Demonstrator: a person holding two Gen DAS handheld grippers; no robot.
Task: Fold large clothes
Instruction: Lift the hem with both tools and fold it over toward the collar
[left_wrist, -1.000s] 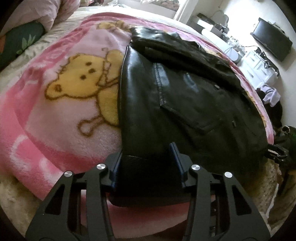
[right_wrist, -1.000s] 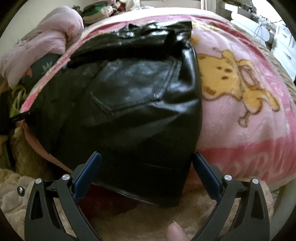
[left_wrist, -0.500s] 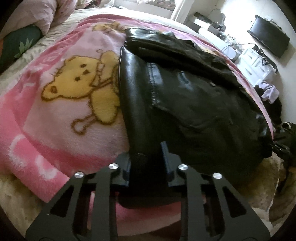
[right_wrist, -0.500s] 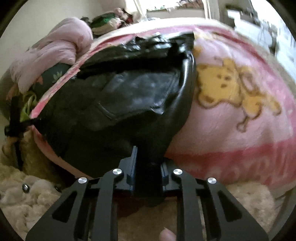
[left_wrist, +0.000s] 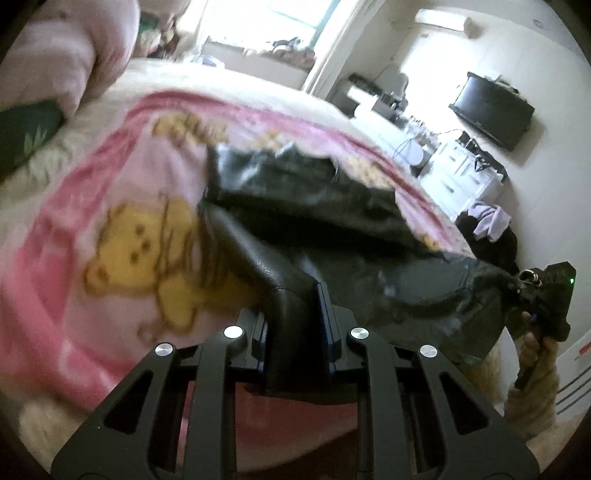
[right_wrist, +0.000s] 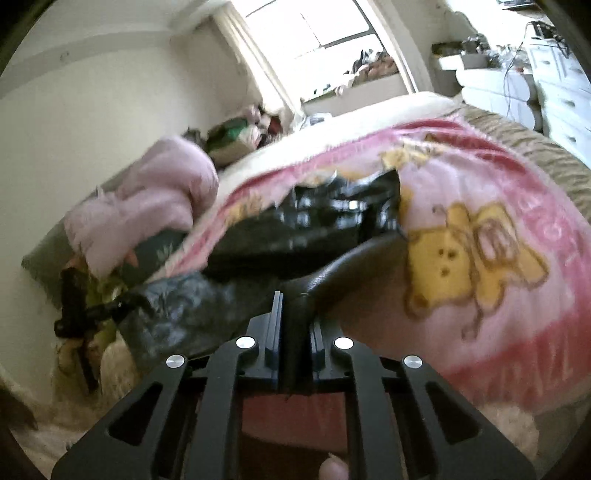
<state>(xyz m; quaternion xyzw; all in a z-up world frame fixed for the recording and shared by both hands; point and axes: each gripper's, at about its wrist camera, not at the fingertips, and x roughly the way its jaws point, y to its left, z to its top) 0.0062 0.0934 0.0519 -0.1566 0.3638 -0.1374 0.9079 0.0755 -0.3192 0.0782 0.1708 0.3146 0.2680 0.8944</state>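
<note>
Gripping the jacket (left_wrist: 295, 258) hem, our left tongs (left_wrist: 295, 332) clench one corner; our right tongs (right_wrist: 295, 343) clench another above the blanket (left_wrist: 129, 184).

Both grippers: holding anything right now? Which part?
Yes. The left gripper and the right gripper are each shut on a near-hem corner of the black leather garment, raised off the pink blanket.

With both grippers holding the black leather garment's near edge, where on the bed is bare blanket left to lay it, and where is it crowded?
Bare pink blanket lies beside the garment, around the yellow bear print. The pillow pile and dresser sides are crowded. Left gripper, right gripper.
</note>
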